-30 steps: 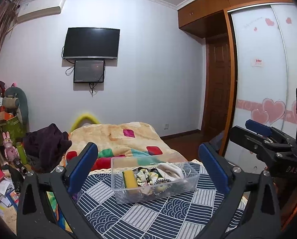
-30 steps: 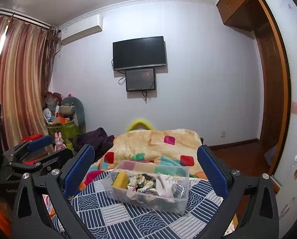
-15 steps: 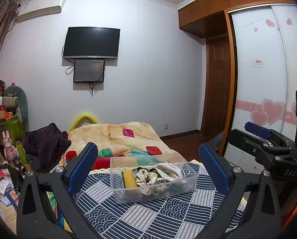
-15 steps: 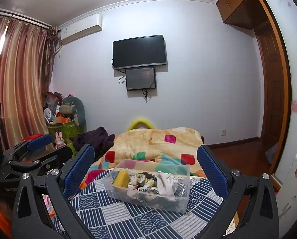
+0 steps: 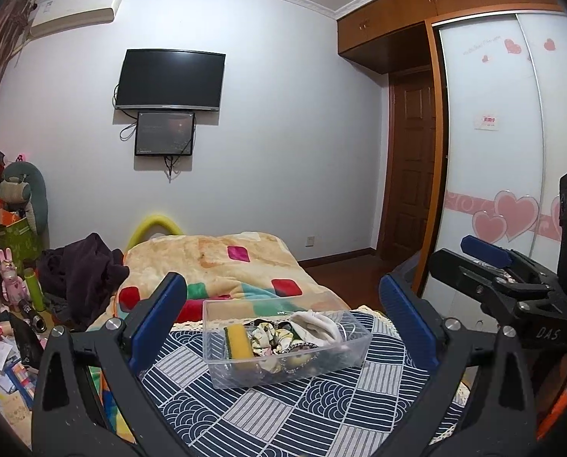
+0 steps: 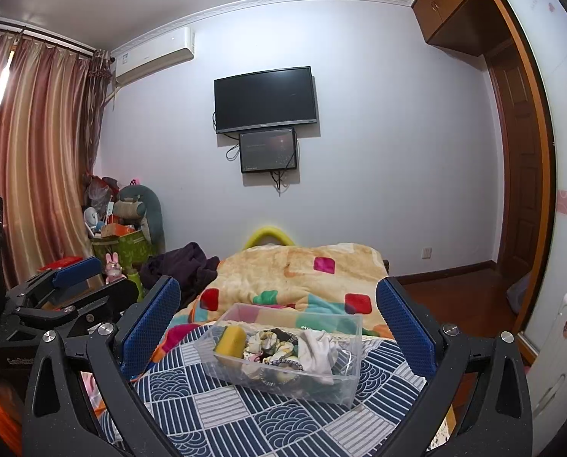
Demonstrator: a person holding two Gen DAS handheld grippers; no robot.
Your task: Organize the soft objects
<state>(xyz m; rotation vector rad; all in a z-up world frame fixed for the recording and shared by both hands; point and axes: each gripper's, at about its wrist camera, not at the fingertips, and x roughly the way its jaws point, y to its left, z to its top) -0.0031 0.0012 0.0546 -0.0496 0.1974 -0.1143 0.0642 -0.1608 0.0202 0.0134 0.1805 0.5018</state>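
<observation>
Left wrist view: left tongs spread wide, empty. Clear bin of soft items on patterned bench cloth; bed behind.

Right wrist view: right tongs released, empty; bin ahead, unobstructed.

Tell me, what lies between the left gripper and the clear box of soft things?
Only bare patterned cloth lies between the left gripper and the clear box, as the left wrist view shows.
</observation>
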